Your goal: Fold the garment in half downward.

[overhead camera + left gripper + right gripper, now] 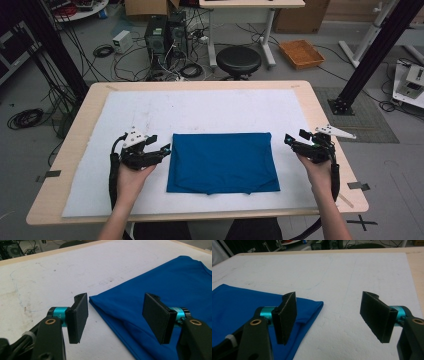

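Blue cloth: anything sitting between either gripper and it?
Nothing visible. The folded blue cloth lies flat on the white mat. The left gripper is open beside its left edge, the right gripper open off its right edge, with bare mat in between. Neither touches the cloth.

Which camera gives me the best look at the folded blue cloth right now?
The high view: the whole blue cloth lies flat on the white mat, every edge visible. The left gripper view catches one corner and edge of it; the right gripper view catches the opposite corner.
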`<action>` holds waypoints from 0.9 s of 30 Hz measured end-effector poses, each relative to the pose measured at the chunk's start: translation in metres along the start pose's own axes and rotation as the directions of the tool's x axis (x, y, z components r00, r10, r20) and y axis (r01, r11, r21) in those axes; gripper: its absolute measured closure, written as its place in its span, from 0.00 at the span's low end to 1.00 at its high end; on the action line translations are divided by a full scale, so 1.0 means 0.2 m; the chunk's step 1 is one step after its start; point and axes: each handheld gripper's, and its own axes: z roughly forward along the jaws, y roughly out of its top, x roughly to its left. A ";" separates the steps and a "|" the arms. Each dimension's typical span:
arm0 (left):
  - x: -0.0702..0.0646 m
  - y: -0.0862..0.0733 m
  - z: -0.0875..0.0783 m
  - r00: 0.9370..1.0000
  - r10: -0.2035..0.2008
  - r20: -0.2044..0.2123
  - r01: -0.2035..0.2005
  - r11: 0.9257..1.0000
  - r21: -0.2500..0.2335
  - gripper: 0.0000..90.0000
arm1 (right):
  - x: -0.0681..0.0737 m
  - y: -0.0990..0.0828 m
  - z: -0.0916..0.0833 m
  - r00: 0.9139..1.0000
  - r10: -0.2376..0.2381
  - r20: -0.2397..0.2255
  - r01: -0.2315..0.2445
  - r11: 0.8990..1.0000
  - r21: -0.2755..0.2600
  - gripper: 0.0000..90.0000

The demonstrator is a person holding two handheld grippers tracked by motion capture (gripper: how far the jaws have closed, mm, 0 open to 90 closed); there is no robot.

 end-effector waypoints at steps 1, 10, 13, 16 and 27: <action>0.00 0.00 0.00 1.000 0.000 0.004 0.000 1.000 0.000 0.42 | 0.00 0.00 0.00 1.000 -0.002 -0.006 0.002 1.000 -0.002 0.33; -0.01 -0.02 -0.01 1.000 0.013 0.007 -0.013 1.000 0.003 0.41 | 0.01 0.01 0.00 0.999 -0.026 -0.031 0.026 1.000 0.006 0.30; -0.01 -0.02 -0.01 1.000 0.017 0.006 -0.017 1.000 0.007 0.41 | 0.01 0.01 0.00 0.999 -0.036 -0.030 0.037 0.999 0.006 0.30; -0.02 -0.02 -0.01 1.000 0.016 0.007 -0.016 1.000 0.008 0.40 | 0.01 0.01 -0.01 0.999 -0.034 -0.029 0.034 0.999 0.006 0.30; -0.03 -0.01 -0.01 1.000 0.022 0.014 -0.022 1.000 0.001 0.40 | 0.00 0.01 -0.01 0.999 -0.031 -0.029 0.031 1.000 0.006 0.30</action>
